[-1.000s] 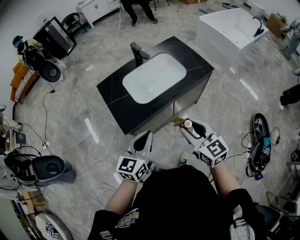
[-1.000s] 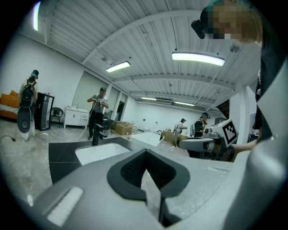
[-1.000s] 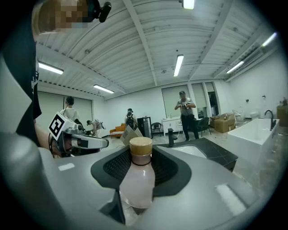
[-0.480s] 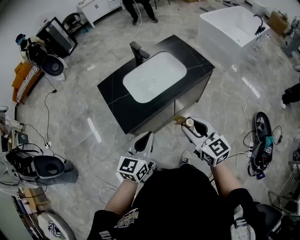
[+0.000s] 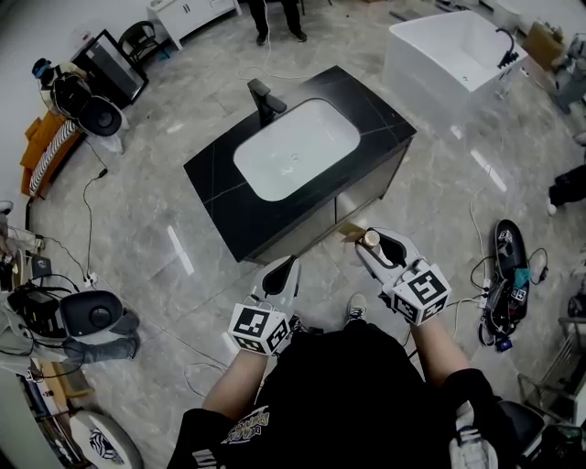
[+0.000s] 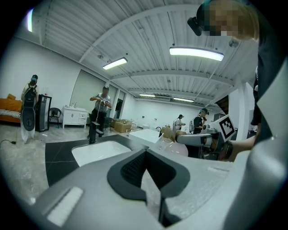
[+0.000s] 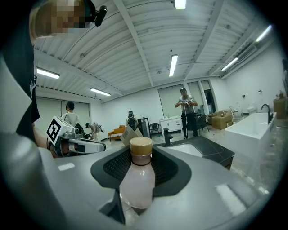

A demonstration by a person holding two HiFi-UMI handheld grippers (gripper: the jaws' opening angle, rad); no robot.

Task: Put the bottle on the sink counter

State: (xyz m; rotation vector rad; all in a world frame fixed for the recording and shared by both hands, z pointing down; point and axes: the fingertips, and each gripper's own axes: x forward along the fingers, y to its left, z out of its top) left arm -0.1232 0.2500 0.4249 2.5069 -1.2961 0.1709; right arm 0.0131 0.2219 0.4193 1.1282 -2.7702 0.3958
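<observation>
Right gripper [image 7: 136,157]: your ribbed dark pads pinch the bottle [image 7: 137,179], smooth, pale pink and rounded, with a tan cap.
Left gripper [image 6: 145,155]: your jaws are pressed together.
Bottle's place: in the air near the sink counter [image 5: 220,197], not touching it.
Counter: glossy black veined slab around a white rounded basin [image 5: 295,148].

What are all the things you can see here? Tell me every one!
Sink counter: one, black, middle of the floor.
Basin: one, white, sunk into the counter.
Tap: one, black, at the counter's far edge.
Bathtub: one, white, upper right.
Bottle: one, pale pink with tan cap, held short of the counter.
Person: one, dark trousers, standing beyond the counter.
Left gripper: one, white, jaws together, empty.
Right gripper: one, white, jaws shut on the bottle.
</observation>
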